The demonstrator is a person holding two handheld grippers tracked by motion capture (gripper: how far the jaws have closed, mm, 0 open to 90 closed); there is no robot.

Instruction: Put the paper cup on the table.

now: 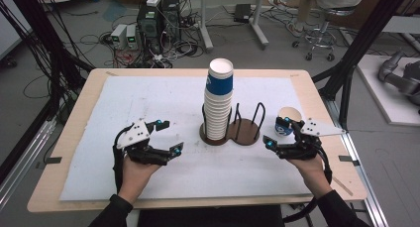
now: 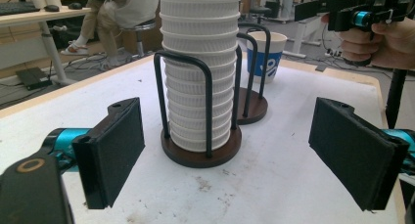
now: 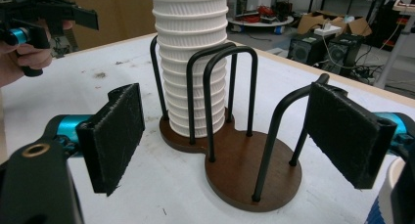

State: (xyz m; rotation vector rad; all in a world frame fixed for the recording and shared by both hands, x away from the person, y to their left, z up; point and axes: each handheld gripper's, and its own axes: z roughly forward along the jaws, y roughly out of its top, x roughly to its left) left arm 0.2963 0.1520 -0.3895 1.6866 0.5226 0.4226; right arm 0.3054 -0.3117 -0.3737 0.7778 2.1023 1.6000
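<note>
A tall stack of white paper cups (image 1: 218,100), topped by a blue-banded one, stands in the left bay of a brown two-bay wire holder (image 1: 246,132). The holder's right bay is empty. A single blue-and-white cup (image 1: 288,119) stands upright on the mat, just beyond my right gripper (image 1: 276,132). In the right gripper view that cup (image 3: 391,199) sits outside the right jaw, and the gripper (image 3: 227,141) is open, facing the holder's empty bay (image 3: 254,172). My left gripper (image 1: 168,136) is open left of the stack. Its own view has the stack (image 2: 200,77) ahead between the open jaws.
A white mat (image 1: 148,103) covers the wooden table (image 1: 79,113). In the left gripper view the single cup (image 2: 266,55) stands behind the holder, with the other hand's gripper (image 2: 362,16) beyond it. Computers and cables (image 1: 153,26) lie on the floor past the far edge.
</note>
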